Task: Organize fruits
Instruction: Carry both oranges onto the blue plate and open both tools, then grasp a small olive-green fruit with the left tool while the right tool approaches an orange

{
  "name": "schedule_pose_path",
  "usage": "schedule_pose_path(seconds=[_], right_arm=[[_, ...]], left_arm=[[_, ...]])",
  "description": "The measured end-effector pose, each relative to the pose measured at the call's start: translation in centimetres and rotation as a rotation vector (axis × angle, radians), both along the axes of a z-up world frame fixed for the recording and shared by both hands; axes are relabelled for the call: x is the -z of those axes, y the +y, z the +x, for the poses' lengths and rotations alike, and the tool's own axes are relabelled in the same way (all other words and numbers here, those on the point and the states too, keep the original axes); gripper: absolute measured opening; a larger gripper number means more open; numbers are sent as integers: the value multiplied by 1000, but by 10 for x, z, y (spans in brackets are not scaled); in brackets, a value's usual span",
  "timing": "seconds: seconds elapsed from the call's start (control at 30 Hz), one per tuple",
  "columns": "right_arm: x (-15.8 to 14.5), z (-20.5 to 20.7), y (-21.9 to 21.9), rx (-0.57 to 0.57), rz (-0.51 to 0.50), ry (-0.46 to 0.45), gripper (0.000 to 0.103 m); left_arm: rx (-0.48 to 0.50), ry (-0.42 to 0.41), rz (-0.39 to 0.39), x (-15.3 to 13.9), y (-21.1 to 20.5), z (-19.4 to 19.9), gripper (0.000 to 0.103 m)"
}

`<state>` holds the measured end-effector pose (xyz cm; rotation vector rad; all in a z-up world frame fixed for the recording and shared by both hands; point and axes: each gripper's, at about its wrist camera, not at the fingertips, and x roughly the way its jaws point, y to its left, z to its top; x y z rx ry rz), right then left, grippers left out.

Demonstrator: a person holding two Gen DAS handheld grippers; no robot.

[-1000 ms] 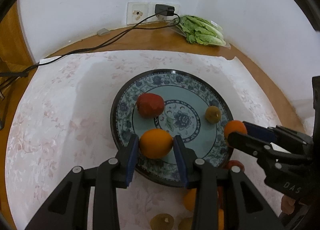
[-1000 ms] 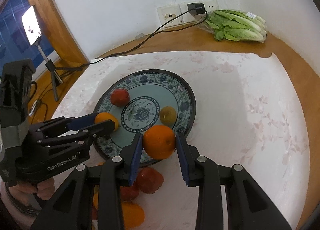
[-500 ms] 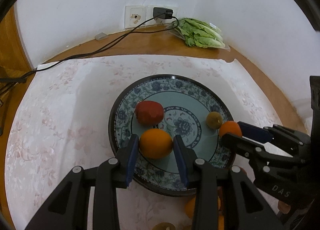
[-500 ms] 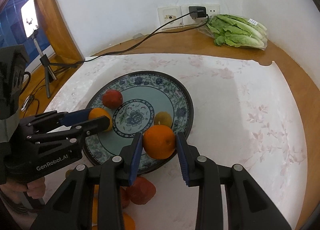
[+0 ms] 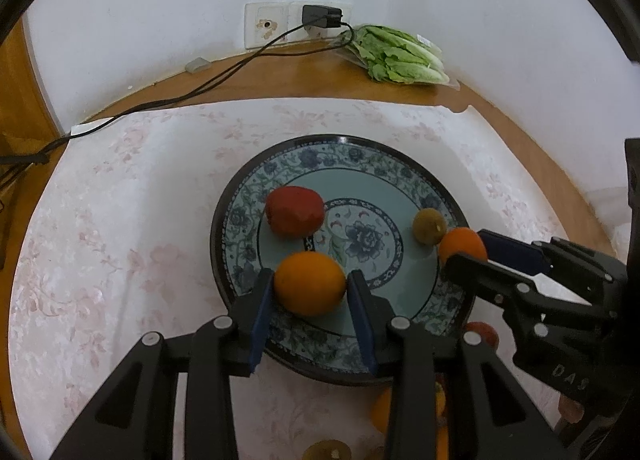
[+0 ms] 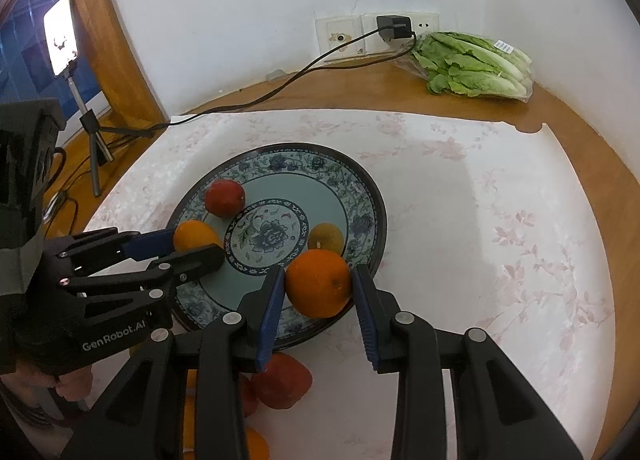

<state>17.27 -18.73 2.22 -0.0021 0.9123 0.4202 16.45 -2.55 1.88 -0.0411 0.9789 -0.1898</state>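
Observation:
A blue-patterned plate (image 5: pixel 360 151) (image 6: pixel 360 187) lies on the white cloth. On it are a red fruit (image 5: pixel 295 210) (image 6: pixel 224 197) and a small brown-green fruit (image 5: pixel 429 225) (image 6: pixel 326 238). My left gripper (image 5: pixel 310 292) (image 6: pixel 192 244) is shut on an orange (image 5: pixel 309 283) (image 6: pixel 196 235) over the plate's near left part. My right gripper (image 6: pixel 319 290) (image 5: pixel 464 248) is shut on a second orange (image 6: pixel 319 288) (image 5: pixel 462 246) over the plate's near right rim.
Loose fruit lies on the cloth before the plate: a red one (image 6: pixel 282 380) and oranges (image 6: pixel 256 444). A bag of lettuce (image 6: pixel 472 63) sits at the back by the wall sockets (image 6: pixel 372 33). A black cable (image 6: pixel 280 87) crosses the wooden table. A phone on a tripod (image 6: pixel 62 33) stands far left.
Both grippers have moved forward over the plate, each still holding its orange. The plate's fruits have not moved.

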Motion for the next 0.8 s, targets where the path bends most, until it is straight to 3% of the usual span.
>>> schedule_pose_path(seconds=[0.2, 0.8], right_arm=[[-1, -3, -3, 0, 34, 10, 43], [-21, -36, -14, 35, 77, -15, 44]], left_arm=[[-5, -2, -17, -6, 4, -8, 44], [-40, -8, -60, -28, 20, -41, 45]])
